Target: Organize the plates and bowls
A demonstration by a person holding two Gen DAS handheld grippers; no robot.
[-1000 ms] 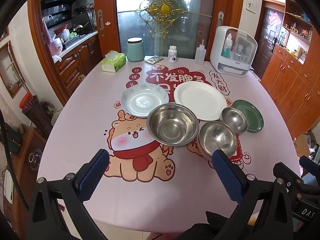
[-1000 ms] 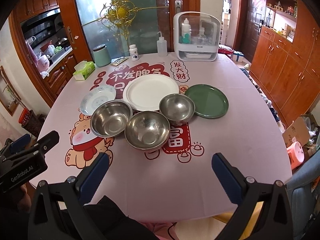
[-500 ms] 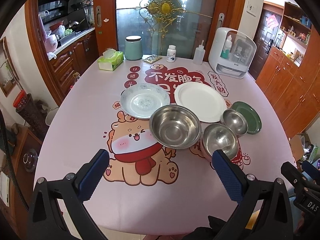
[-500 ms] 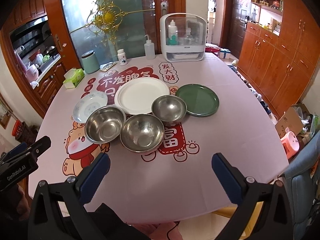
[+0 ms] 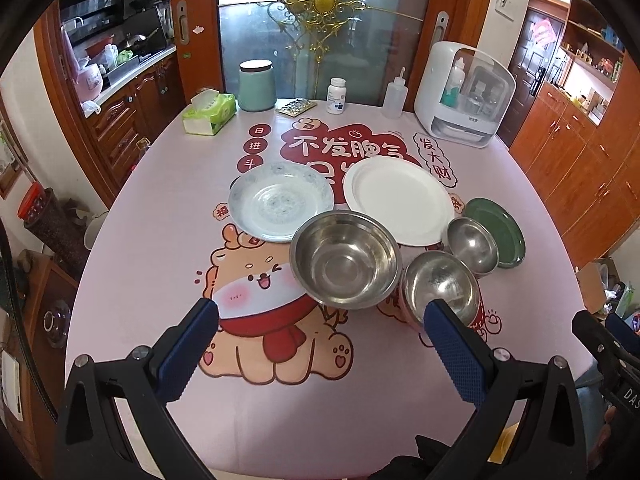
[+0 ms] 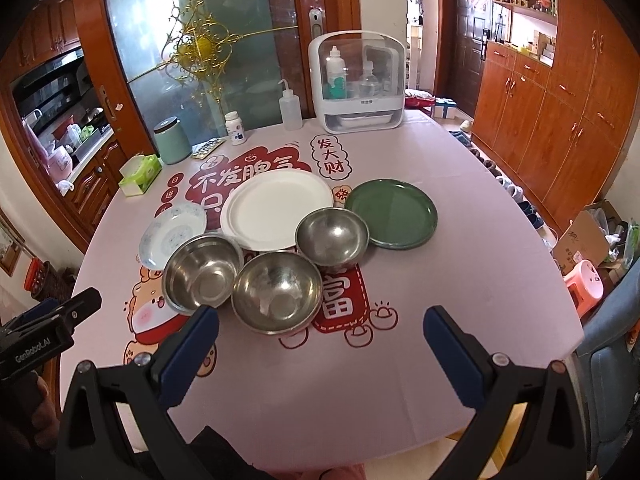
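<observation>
This is the dining room of a home. A round table under a pink cartoon tablecloth fills the middle of both views, set with household items along its far edge: a tissue pack, a mint canister, a pill bottle and a white countertop cabinet of bottles. At upper left, through a wooden doorway, a kitchen counter holds pots and a cooker. Behind the table stands a frosted glass door with a gold ornament. Along the right side run wooden cupboards, with shoes on the floor below
</observation>
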